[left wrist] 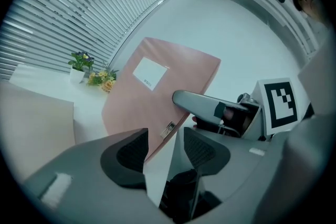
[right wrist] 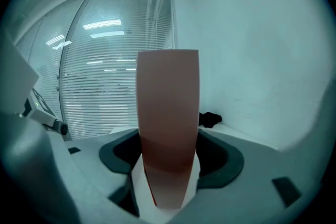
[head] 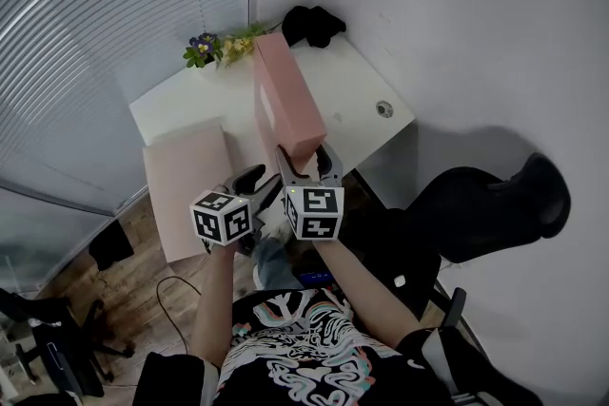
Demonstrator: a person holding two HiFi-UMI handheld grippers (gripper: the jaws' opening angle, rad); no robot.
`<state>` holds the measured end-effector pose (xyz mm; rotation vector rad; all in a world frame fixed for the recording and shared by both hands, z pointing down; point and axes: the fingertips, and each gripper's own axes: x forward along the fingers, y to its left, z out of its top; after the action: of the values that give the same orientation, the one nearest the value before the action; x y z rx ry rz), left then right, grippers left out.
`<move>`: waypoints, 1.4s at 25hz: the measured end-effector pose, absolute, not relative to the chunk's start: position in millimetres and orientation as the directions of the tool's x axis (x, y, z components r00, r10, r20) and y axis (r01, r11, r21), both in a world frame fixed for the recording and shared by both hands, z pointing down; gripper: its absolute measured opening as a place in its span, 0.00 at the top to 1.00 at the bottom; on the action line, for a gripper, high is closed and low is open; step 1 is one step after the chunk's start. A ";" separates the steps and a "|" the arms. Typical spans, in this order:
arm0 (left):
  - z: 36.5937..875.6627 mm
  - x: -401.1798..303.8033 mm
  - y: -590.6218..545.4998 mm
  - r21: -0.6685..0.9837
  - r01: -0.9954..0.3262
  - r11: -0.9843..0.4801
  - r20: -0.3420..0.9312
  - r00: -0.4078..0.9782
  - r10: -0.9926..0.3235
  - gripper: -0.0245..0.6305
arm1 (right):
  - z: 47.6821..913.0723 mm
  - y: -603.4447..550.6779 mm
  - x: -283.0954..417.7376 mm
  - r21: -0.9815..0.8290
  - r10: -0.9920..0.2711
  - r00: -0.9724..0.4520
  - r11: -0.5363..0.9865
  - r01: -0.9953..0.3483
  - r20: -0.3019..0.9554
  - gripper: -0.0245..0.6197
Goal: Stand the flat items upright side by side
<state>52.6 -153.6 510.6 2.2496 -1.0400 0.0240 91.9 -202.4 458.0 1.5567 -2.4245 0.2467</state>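
Observation:
A pink flat box [head: 284, 102] stands upright on its narrow edge over the white table [head: 357, 86], long side running away from me. My right gripper [head: 309, 164] is shut on its near end; in the right gripper view the box [right wrist: 168, 113] fills the gap between both pads. In the left gripper view its broad face [left wrist: 152, 92] bears a white label. A second pink box [head: 186, 181] lies flat at the table's left, overhanging the near edge. Just left of the upright box, my left gripper [head: 259, 187] is open with nothing between its pads [left wrist: 131, 152].
A small pot of flowers [head: 214, 46] and a black object [head: 314, 22] sit at the table's far edge by the wall. A round cable hole [head: 384, 109] is at the right end. Window blinds run along the left. A black chair [head: 485, 204] stands at the right.

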 end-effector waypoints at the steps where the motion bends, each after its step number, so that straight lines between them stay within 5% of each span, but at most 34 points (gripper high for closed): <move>1: 510.2 51.1 -153.4 0.552 -0.690 -0.469 0.273 0.681 -0.680 0.65 | 458.2 -201.3 92.4 -0.008 -0.867 -0.399 0.416 -0.910 0.299 0.49; 18: 499.3 15.2 -127.2 0.526 -0.746 -0.409 0.261 0.600 -0.757 0.65 | 459.7 -142.6 105.9 -0.032 -0.861 -0.402 0.413 -0.910 0.310 0.51; 35: 544.1 -119.7 -60.7 0.443 -0.891 -0.097 0.414 0.299 -0.860 0.65 | 503.5 -84.0 -1.6 -0.047 -0.661 -0.635 0.677 -0.735 0.399 0.53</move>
<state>-119.7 -60.7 544.1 1.9467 -1.5553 0.0650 -1.6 -84.0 503.5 1.0992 -2.5417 0.2916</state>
